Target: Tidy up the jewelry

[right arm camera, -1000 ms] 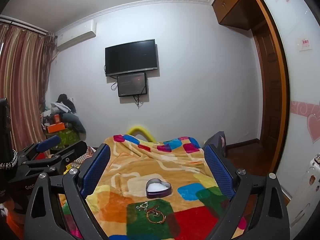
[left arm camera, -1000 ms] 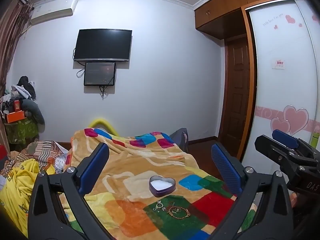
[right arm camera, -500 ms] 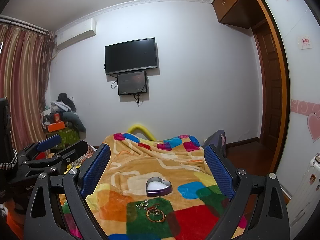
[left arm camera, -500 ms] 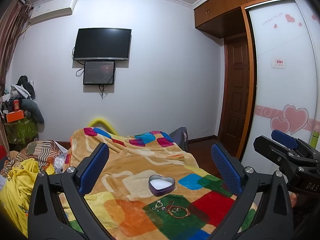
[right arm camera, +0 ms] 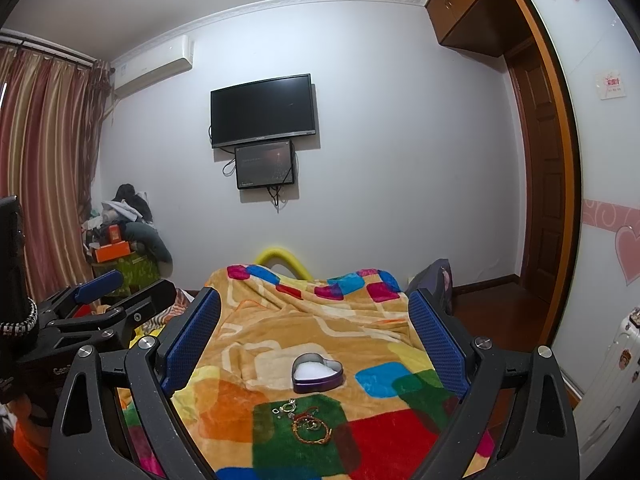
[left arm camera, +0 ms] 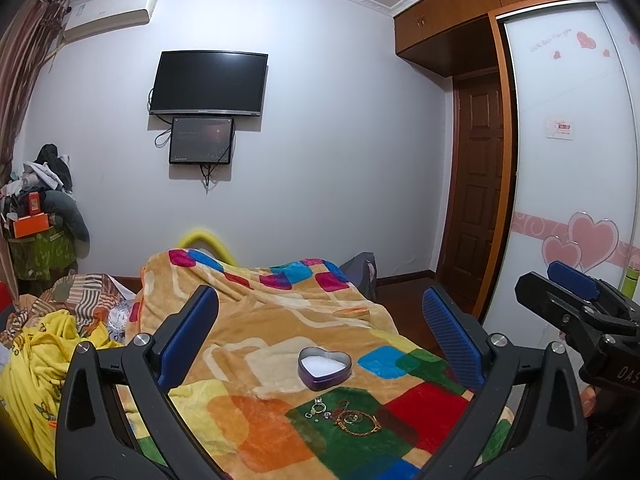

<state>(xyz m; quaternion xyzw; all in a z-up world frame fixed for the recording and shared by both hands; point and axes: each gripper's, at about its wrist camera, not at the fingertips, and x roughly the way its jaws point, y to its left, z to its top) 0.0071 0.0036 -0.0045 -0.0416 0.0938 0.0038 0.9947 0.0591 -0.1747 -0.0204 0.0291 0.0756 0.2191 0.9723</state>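
Purple heart-shaped tin (left arm camera: 325, 368) sits slightly nearer below both wide-open, empty grippers (left arm camera: 322, 330) (right arm camera: 316, 332) than before; gold bracelet (right arm camera: 311, 429) remains unpicked.

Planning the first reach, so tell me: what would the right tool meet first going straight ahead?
Probably the patterned blanket beyond the heart-shaped tin; the open right tool aims above the tin. Depth is unclear.
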